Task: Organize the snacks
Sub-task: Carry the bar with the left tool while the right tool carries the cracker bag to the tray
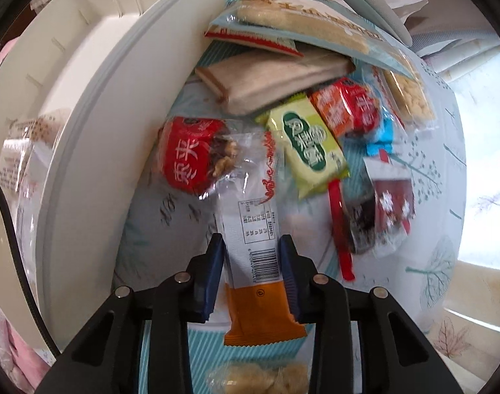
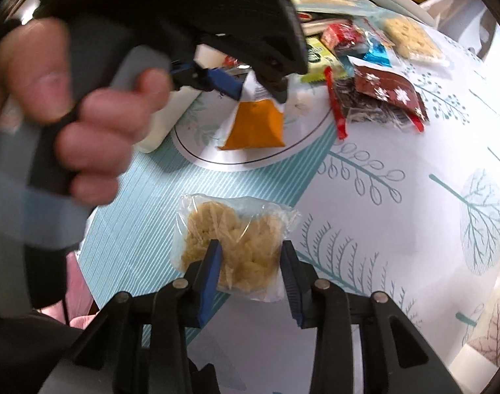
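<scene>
fingers point(image 1: 213, 262) of the left gripper point(image 1: 251, 256) pinch the orange-and-white snack bar point(image 1: 253, 229), long axis toward twelve o'clock, lifted off the counter point(image 2: 397, 203), while the right gripper point(image 2: 251, 259) clamps the clear puffed-snack bag point(image 2: 233, 229), the white bin point(image 1: 95, 108) at ten o'clock.

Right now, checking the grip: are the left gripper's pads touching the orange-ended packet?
Touching. Left wrist view: left gripper pads press both edges of the orange-ended packet.

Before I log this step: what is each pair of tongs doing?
Left tongs: closed on the white-and-orange snack packet.
Right tongs: closed on the clear bag of pale puffed snack.
</scene>
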Motion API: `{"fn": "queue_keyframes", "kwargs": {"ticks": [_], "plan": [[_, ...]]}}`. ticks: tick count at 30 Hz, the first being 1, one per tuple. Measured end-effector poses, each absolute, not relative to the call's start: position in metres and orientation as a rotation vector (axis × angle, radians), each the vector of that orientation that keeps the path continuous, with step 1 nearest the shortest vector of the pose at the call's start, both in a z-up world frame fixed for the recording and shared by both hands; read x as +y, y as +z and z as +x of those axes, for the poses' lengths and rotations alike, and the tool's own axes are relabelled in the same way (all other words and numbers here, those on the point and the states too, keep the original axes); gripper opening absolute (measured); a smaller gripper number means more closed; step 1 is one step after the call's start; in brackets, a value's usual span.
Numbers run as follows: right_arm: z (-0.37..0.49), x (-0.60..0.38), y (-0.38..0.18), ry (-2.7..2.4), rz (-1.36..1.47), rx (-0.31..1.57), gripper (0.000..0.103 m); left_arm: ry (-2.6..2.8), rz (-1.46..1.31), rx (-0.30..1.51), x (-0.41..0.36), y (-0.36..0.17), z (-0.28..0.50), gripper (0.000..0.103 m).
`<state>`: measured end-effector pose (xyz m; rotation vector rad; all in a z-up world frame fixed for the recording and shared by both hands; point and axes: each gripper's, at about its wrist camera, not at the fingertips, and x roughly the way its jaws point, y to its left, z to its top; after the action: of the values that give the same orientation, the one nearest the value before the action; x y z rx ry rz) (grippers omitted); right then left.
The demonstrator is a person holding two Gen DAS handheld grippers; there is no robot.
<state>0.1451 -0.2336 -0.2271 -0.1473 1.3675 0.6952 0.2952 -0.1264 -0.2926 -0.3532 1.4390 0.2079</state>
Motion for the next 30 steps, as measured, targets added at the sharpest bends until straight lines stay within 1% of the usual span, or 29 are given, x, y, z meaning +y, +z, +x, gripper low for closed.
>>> {"fn": "queue_keyframes", "kwargs": {"ticks": [3, 5, 10, 15, 19, 30], "plan": [[0.15, -0.242, -0.227, 0.674, -0.119, 1.38, 0.033, 0.188, -0.357, 1.445, -0.129, -0.286, 0.281, 0.031], [0.154, -0.249, -0.227, 0.659, -0.093, 1.387, 0.023, 0.173, -0.354, 1.447, -0.133, -0.28, 0.269, 0.031], [0.159, -0.265, -0.227, 0.605, -0.047, 1.418, 0.022, 0.13, -0.373, 1.458, -0.142, -0.264, 0.248, 0.031], [0.156, -0.281, -0.22, 0.575, 0.008, 1.422, 0.016, 0.088, -0.361, 1.449, -0.152, -0.242, 0.227, 0.031], [0.154, -0.294, -0.213, 0.546, 0.055, 1.409, 0.013, 0.042, -0.333, 1.438, -0.152, -0.213, 0.211, 0.031], [0.133, -0.318, -0.177, 0.477, 0.138, 1.327, 0.01, -0.027, -0.262, 1.386, -0.141, -0.161, 0.182, 0.031]]}}
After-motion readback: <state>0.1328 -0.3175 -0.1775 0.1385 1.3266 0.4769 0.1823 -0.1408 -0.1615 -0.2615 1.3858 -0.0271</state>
